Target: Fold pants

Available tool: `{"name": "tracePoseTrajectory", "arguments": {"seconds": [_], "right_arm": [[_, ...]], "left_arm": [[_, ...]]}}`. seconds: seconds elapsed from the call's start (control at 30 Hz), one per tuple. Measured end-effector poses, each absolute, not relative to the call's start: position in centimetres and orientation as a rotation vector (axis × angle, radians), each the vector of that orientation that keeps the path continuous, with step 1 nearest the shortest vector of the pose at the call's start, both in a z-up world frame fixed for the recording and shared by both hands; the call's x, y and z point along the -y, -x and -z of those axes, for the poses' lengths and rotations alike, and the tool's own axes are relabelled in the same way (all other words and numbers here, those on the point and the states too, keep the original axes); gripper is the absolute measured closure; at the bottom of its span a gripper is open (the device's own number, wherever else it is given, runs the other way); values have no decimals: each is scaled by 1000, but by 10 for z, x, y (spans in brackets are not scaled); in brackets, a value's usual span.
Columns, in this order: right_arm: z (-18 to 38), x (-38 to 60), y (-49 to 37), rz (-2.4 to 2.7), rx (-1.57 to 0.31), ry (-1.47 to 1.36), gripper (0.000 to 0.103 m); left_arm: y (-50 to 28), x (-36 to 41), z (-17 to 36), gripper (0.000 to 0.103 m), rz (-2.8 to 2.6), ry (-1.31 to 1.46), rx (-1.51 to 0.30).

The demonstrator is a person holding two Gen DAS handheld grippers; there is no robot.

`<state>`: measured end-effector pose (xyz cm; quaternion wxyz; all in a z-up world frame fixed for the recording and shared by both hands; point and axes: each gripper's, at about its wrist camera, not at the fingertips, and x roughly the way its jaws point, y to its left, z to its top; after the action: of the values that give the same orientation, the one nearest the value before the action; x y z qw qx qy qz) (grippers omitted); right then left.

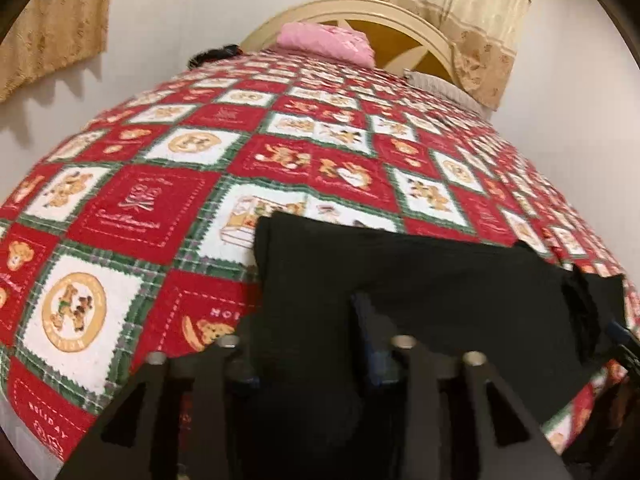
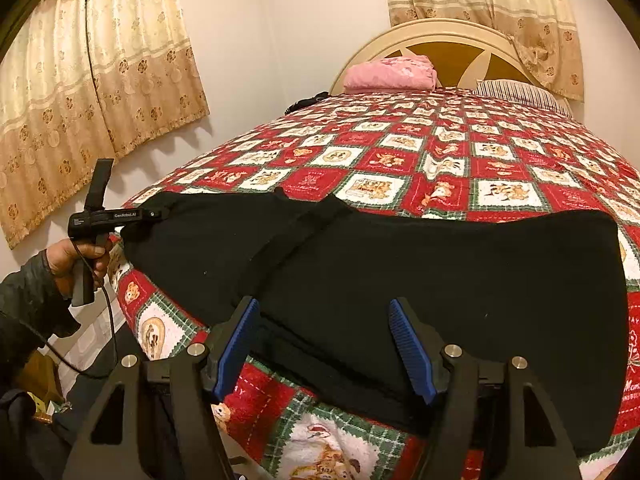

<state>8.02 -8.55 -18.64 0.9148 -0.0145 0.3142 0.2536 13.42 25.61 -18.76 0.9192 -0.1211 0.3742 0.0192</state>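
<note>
The black pants (image 2: 400, 272) lie spread across the near part of the bed on a red, white and green teddy-bear quilt (image 2: 440, 152). My right gripper (image 2: 324, 340) is open, its blue-padded fingers (image 2: 236, 344) just above the pants' near edge, holding nothing. My left gripper (image 2: 158, 214) shows in the right wrist view at the pants' left end, its tip on the cloth. In the left wrist view the pants (image 1: 420, 280) run in between the left gripper's (image 1: 316, 344) fingers, which look closed on the cloth.
A folded pink blanket (image 2: 390, 74) and a striped pillow (image 2: 520, 94) lie at the cream headboard (image 2: 440, 30). Beige curtains (image 2: 92, 92) hang on the wall to the left. The bed's near corner drops off at lower left.
</note>
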Motion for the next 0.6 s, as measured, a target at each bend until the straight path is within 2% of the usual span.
{"name": "tracePoseTrajectory", "arguments": {"seconds": [0.03, 0.13, 0.2, 0.27, 0.3, 0.6], "right_arm": [[186, 85, -80, -522, -645, 32, 34], [185, 85, -79, -520, -638, 34, 34], [184, 86, -79, -519, -639, 33, 34], [184, 87, -78, -519, -635, 33, 34], [183, 86, -77, -518, -631, 34, 34], [174, 90, -76, -490, -605, 30, 34]], "left_arm": [[-135, -256, 190, 46, -44, 253, -761], [-136, -252, 191, 44, -47, 233, -756], [-136, -256, 190, 51, -33, 249, -768], [-135, -263, 187, 72, 1, 305, -778], [-133, -264, 185, 77, 24, 329, -781], [-108, -245, 142, 80, 56, 371, -710]]}}
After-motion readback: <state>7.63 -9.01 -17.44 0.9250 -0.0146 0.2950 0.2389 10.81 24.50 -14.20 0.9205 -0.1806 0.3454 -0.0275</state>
